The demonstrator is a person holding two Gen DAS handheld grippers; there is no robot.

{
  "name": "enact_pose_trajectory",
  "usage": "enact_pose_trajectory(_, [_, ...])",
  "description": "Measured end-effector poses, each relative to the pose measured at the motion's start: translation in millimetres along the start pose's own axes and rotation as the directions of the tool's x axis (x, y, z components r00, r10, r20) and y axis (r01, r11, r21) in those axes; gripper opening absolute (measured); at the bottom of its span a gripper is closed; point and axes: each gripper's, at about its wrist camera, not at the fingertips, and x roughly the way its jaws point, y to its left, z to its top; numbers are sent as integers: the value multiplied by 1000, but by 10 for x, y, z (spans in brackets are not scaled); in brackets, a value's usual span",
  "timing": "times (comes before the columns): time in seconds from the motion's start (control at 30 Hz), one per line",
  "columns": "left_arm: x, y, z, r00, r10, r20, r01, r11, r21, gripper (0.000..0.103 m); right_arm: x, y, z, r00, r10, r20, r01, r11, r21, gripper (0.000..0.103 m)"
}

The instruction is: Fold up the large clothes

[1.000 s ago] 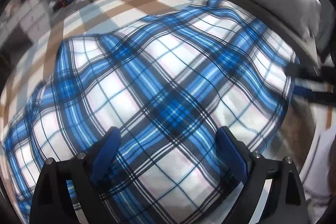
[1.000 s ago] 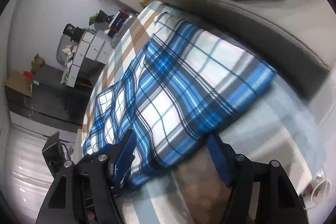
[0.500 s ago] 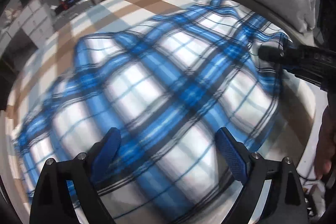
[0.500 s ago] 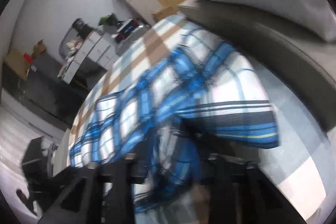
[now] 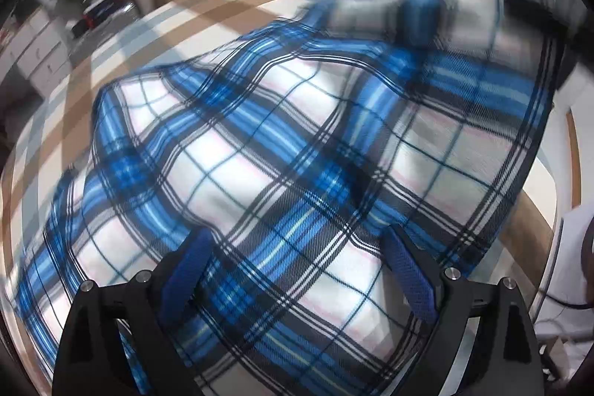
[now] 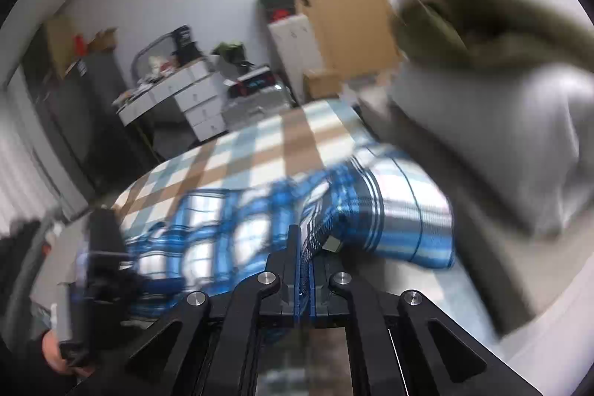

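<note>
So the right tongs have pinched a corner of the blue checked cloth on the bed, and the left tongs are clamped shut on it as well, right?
Not quite. The left tongs stand wide open over the blue checked cloth, pinching nothing, as the left wrist view shows. The right tongs are indeed shut on a corner of it.

A brown-and-blue checked bed (image 5: pixel 122 36) carries the blue plaid cloth (image 5: pixel 282 151) spread across it.

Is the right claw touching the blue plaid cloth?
Touching. The right wrist view shows the right claw shut, with the blue plaid cloth pinched between its pads.
</note>
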Motion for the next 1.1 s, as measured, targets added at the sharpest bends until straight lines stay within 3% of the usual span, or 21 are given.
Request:
enact_pose_trajectory(0.03, [-43,28,3,1000,-10,5,10,1000,-11,89,-56,170,93,1000,17,21,-16,998,-54,2])
enact_pose_trajectory(0.1, [-313,255,-107,998,-34,61,41,992,-117,76,-186,516,241,996,51,77,-39,988,-146,2])
enact_pose_trajectory(0.17, [-754,639,-413,985,-62,163,101,965,-242,76,-299,876,332,988,103,114,-74,968,-239,2])
enact_pose_trajectory(0.23, [-1175,1070,-859,972,-15,235,101,928,-359,78,-410,1340,327,973,187,134,-129,926,-354,2])
enact_pose_trajectory(0.3, [-1442,1410,-1262,966,18,258,103,889,-446,78,-480,1954,141,954,279,107,-191,845,-500,2])
enact_pose_trajectory(0.33, [-1573,1636,-1532,965,19,261,120,853,-508,78,-487,2149,40,948,306,89,-211,810,-547,2])
enact_pose_trajectory(0.4, [-1705,1916,-1884,970,51,238,105,797,-595,78,-402,2705,-331,924,381,-7,-292,696,-656,2])
enact_pose_trajectory(0.47, [-1830,2157,-2251,970,117,215,58,746,-664,78,-189,3012,-614,905,406,-128,-386,655,-650,2])
enact_pose_trajectory(0.5, [-1860,2258,-2377,970,143,199,35,723,-690,78,27,3162,-802,875,413,-253,-477,646,-596,3])
enact_pose_trajectory(0.53, [-1883,2329,-2499,969,157,189,26,699,-715,78,130,3212,-916,856,418,-304,-515,645,-565,3])
enact_pose_trajectory(0.6, [-1903,2466,-2684,971,134,200,66,650,-757,78,397,3322,-1224,796,423,-433,-602,632,-488,7])
enact_pose_trajectory(0.67, [-1895,2509,-2753,970,98,222,113,627,-771,78,478,3308,-1293,764,415,-493,-625,664,-410,12])
enact_pose_trajectory(0.7, [-1878,2500,-2734,970,85,227,124,631,-766,78,450,3241,-1258,734,450,-509,-654,670,-351,21])
enact_pose_trajectory(0.77, [-1847,2400,-2604,966,36,255,168,666,-727,78,286,3048,-1075,694,538,-478,-699,664,-268,37])
enact_pose_trajectory(0.8, [-1811,2332,-2504,964,2,268,193,687,-700,78,161,2897,-940,697,575,-430,-703,667,-247,55])
enact_pose_trajectory(0.83, [-1773,2257,-2385,956,-49,288,236,713,-661,78,79,2807,-872,706,588,-395,-698,674,-242,74])
enact_pose_trajectory(0.93, [-1628,2132,-2057,938,-144,315,309,759,-573,78,-89,2380,-496,754,597,-274,-655,713,-251,85])
enact_pose_trajectory(1.03, [-1463,2088,-1785,961,-87,263,221,811,-542,78,164,2040,-151,808,527,-264,-588,759,-281,88])
enact_pose_trajectory(1.1, [-1363,2109,-1668,971,-62,229,178,826,-534,78,532,1885,42,806,500,-318,-581,772,-258,88])
